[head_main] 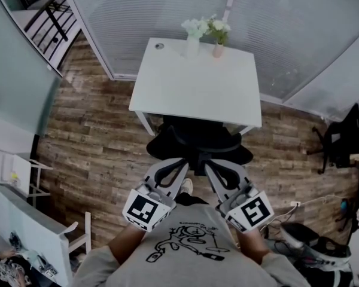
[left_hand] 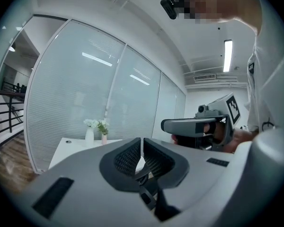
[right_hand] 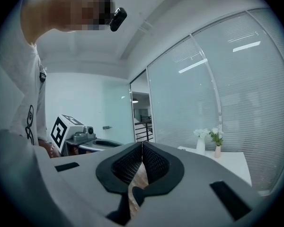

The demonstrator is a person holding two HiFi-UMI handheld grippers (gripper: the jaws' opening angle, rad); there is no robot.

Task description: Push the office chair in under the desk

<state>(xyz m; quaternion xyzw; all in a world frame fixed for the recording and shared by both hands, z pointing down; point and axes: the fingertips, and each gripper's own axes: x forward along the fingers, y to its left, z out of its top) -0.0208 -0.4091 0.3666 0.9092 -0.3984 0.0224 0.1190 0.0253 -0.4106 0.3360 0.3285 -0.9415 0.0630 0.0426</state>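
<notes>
My left gripper [left_hand: 142,143] and right gripper [right_hand: 142,146] both have their jaws pressed together with nothing between them, and their tips point at the back of the black office chair [head_main: 197,142]. The chair's seat is partly under the white desk [head_main: 167,82].

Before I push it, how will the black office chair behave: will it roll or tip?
Probably it rolls easily: the office chair stands on a hard plank floor, though its wheels are hidden. Tipping seems unlikely with a low push; its wide seat already sits partly under the desk.
</notes>
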